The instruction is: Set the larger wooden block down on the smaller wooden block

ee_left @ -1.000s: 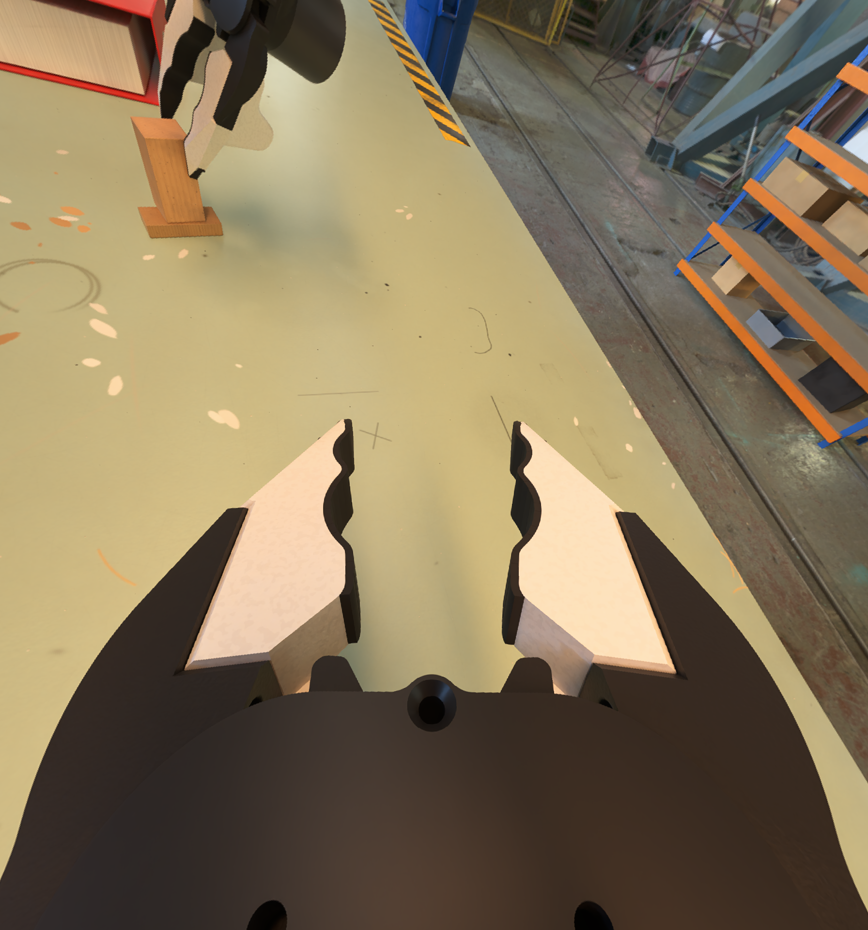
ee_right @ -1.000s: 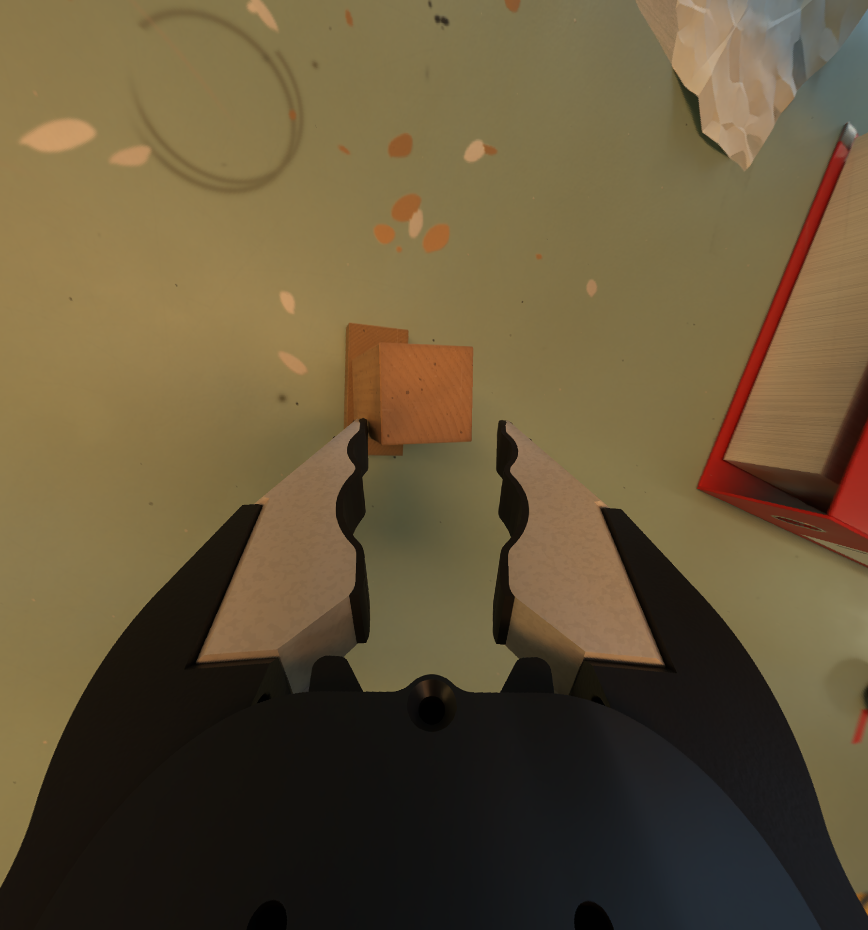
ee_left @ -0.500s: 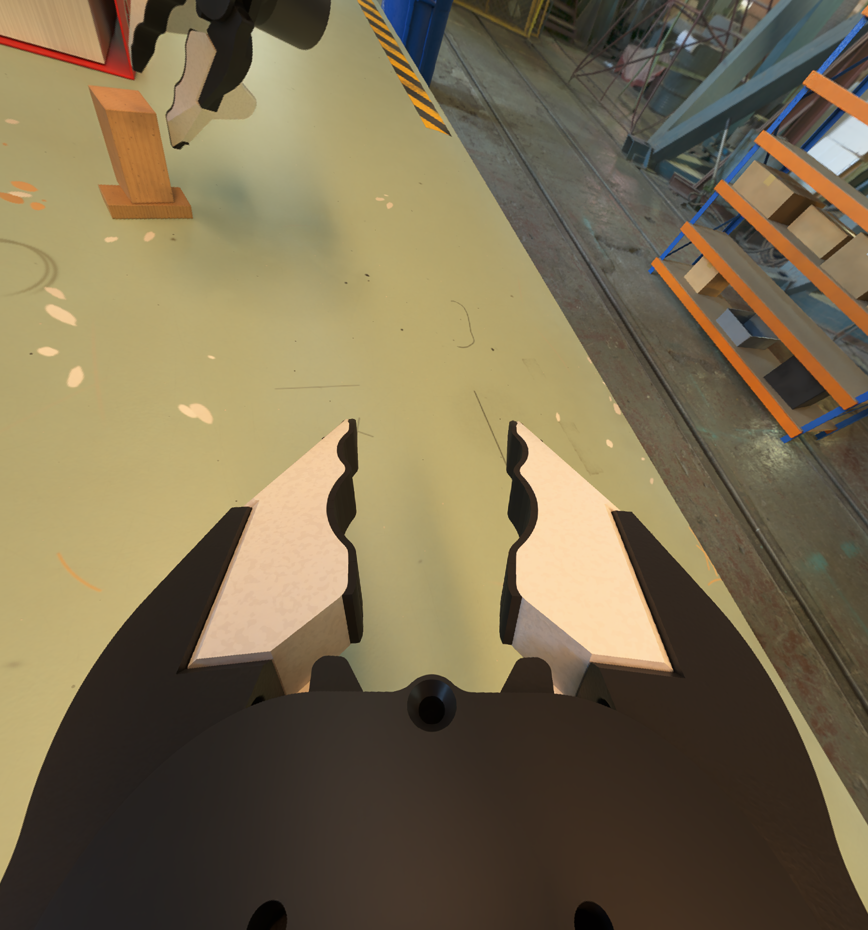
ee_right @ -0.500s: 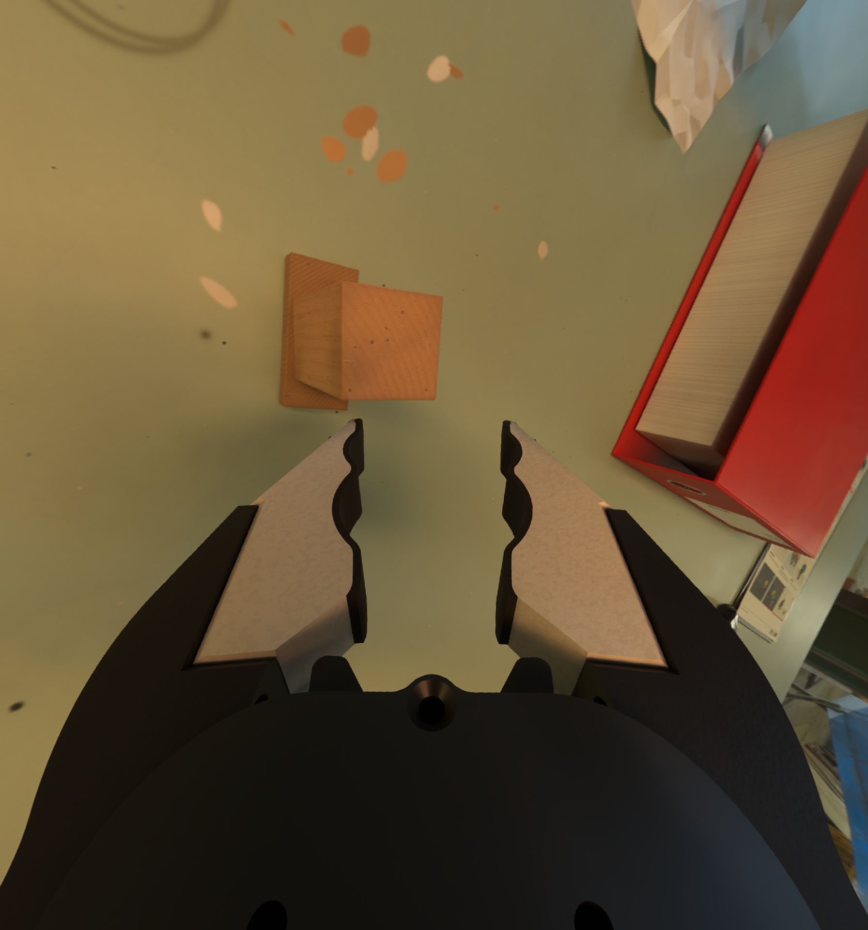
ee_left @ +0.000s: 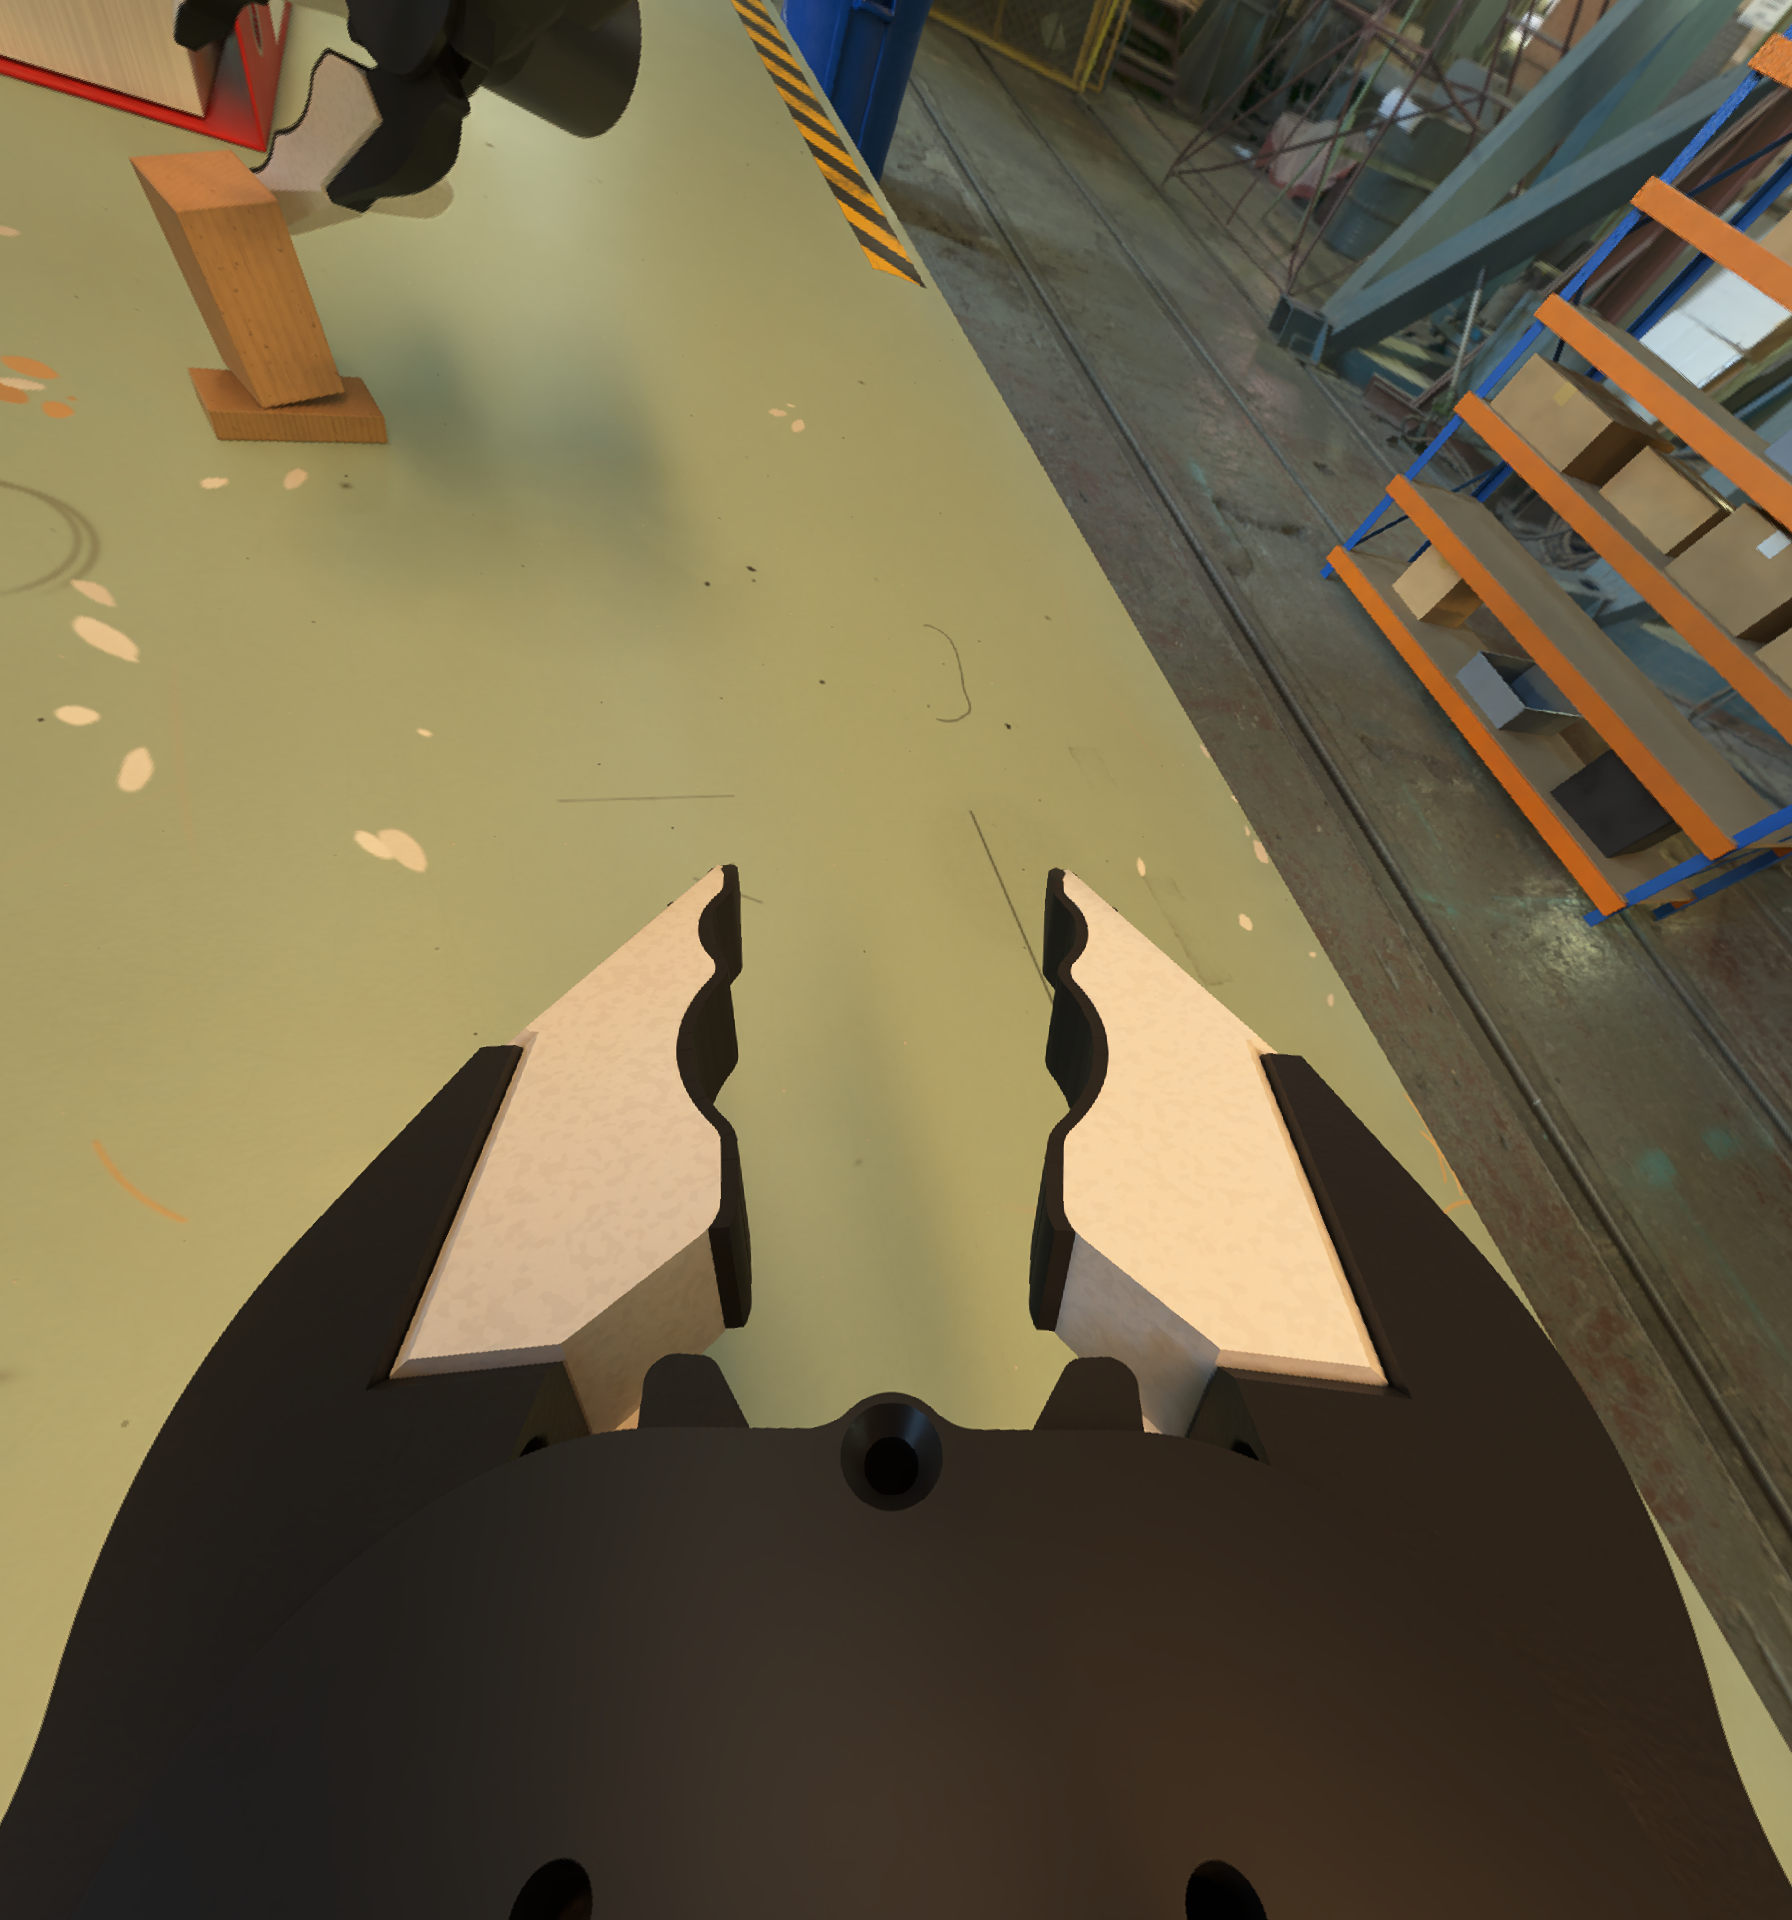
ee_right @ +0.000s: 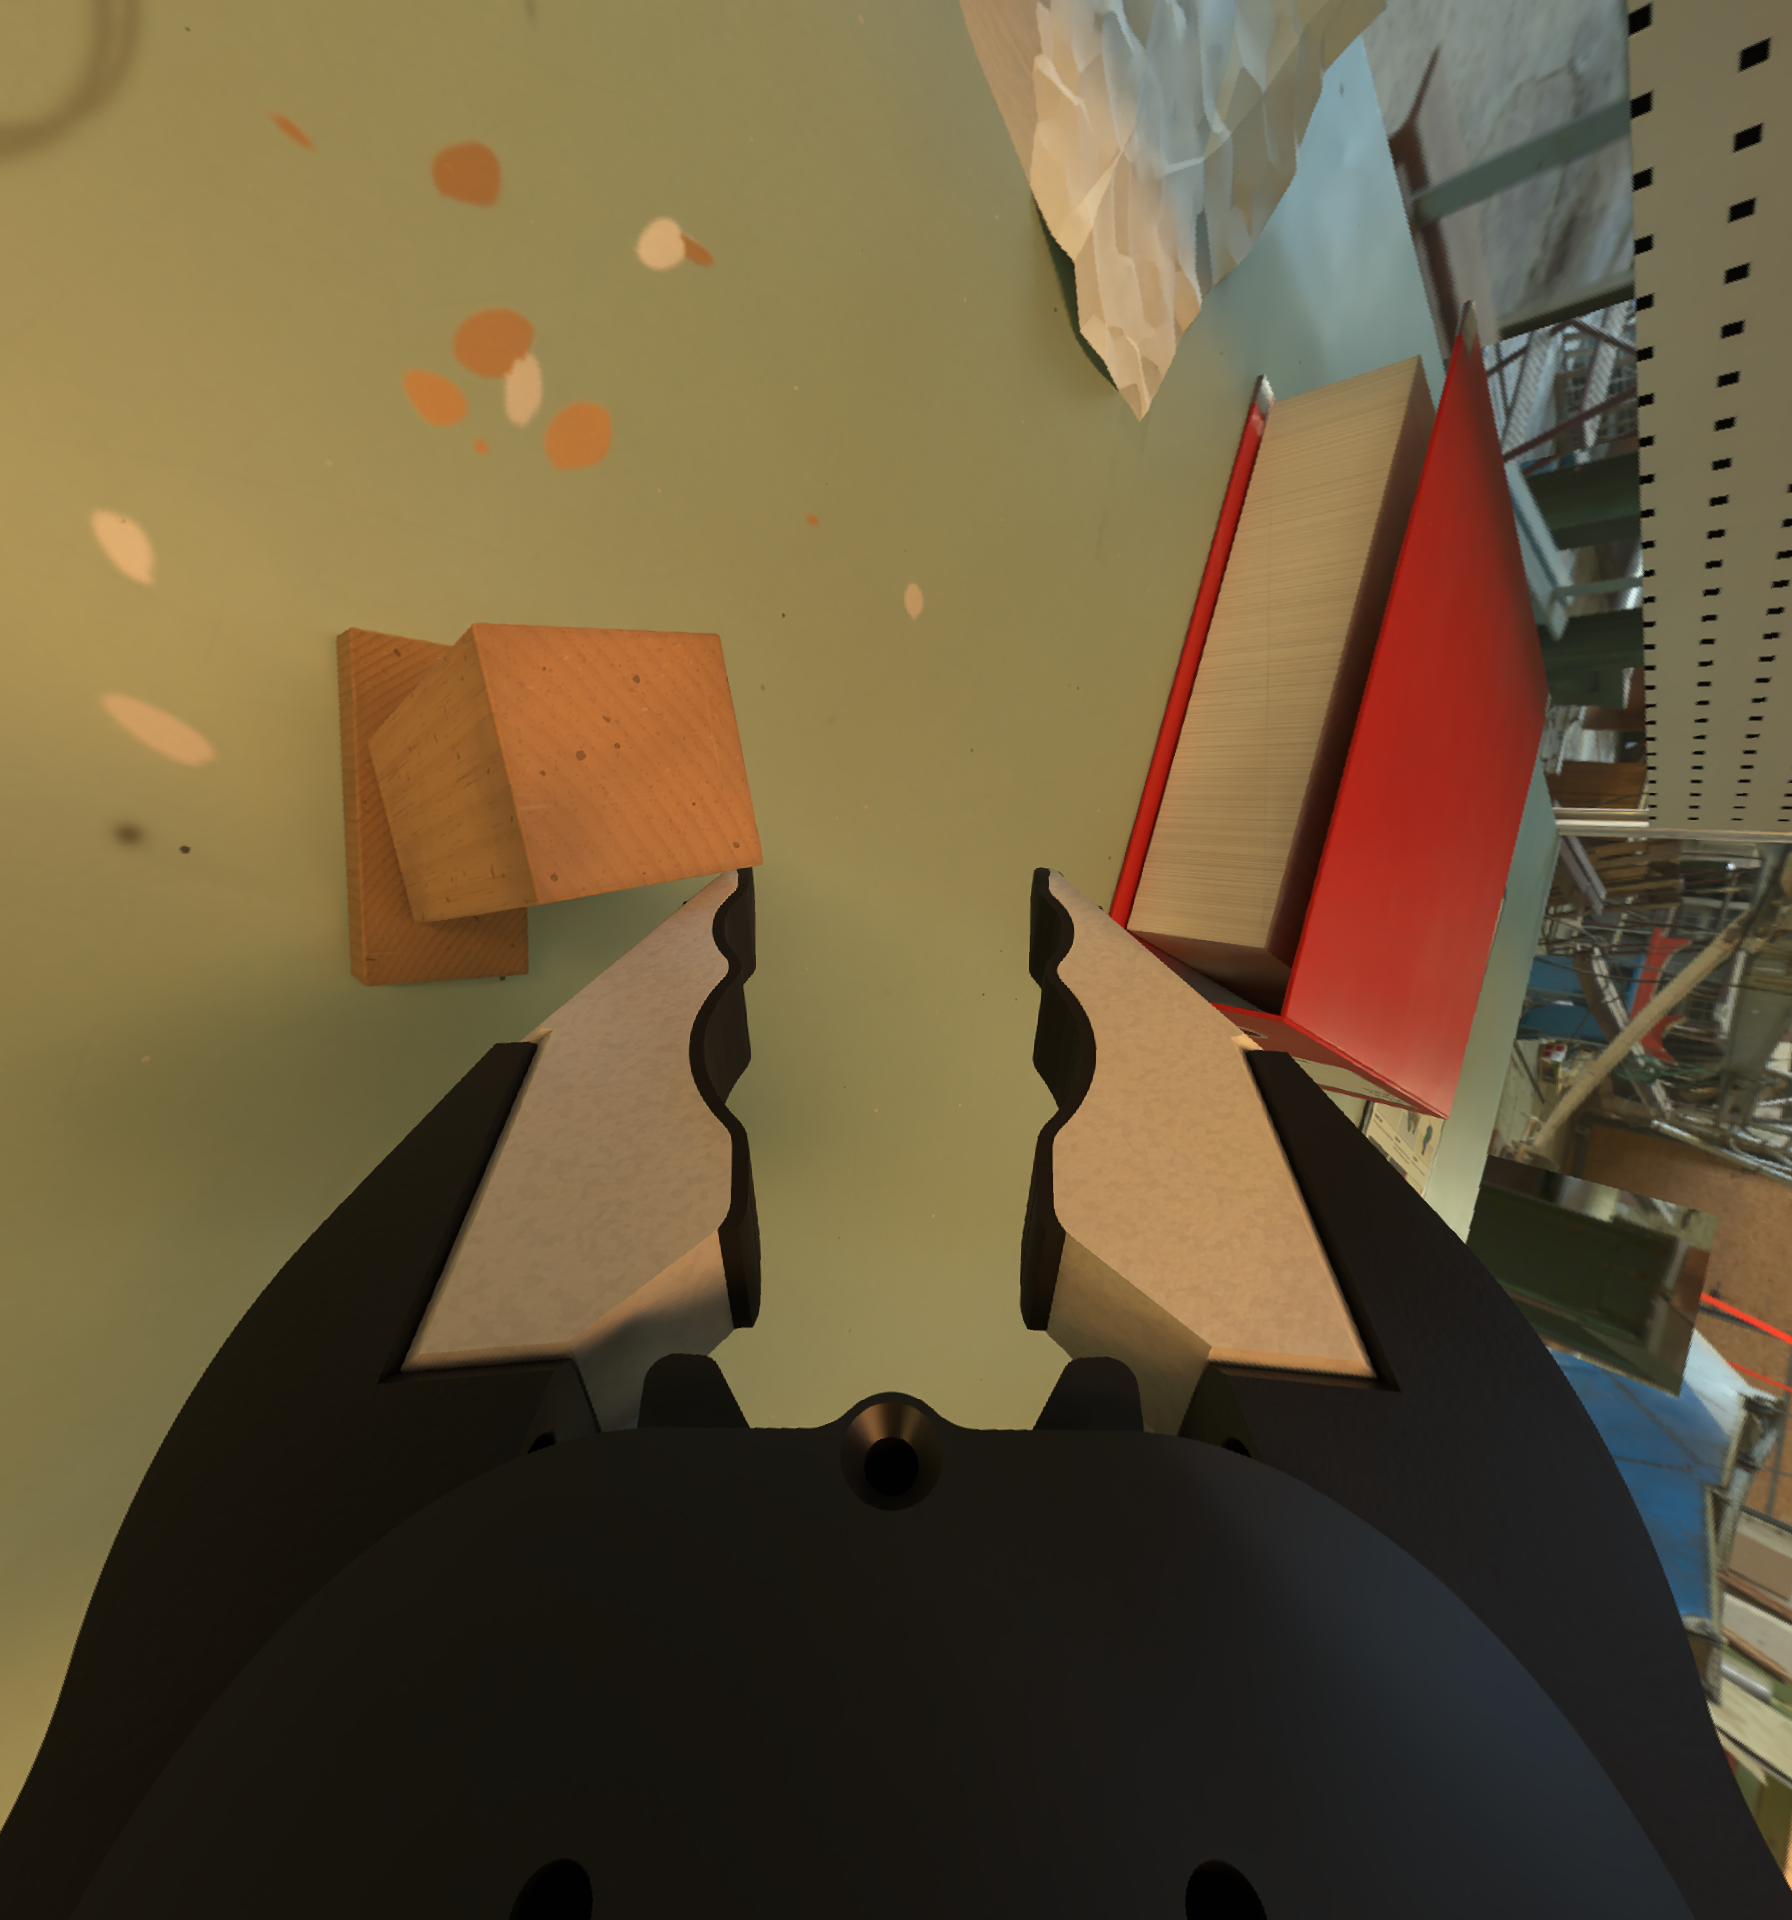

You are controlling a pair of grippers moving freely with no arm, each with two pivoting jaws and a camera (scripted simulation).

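The larger wooden block point(ee_left: 243, 275) stands on end on the smaller flat wooden block point(ee_left: 294, 416) at the far left of the green table and leans to the left. From above it shows in the right wrist view point(ee_right: 580, 764), tilted over the flat block point(ee_right: 424, 935). My right gripper point(ee_right: 892, 883) is open and empty, just right of the tall block's top; its left fingertip point(ee_right: 731, 899) is at the block's corner. It also shows in the left wrist view point(ee_left: 352, 114). My left gripper point(ee_left: 892, 883) is open and empty, low over bare table, far from the blocks.
A red box point(ee_right: 1391, 748) with a pale wooden slab stands right of the blocks. Crumpled white paper point(ee_right: 1152, 156) lies beyond it. The table edge with a yellow-black stripe point(ee_left: 819, 135) runs on the right; orange-blue shelving point(ee_left: 1650, 540) stands on the floor beyond.
The tall block was upright on the flat block and now leans. My right gripper has pulled back to the right of it. My left gripper's view has shifted slightly.
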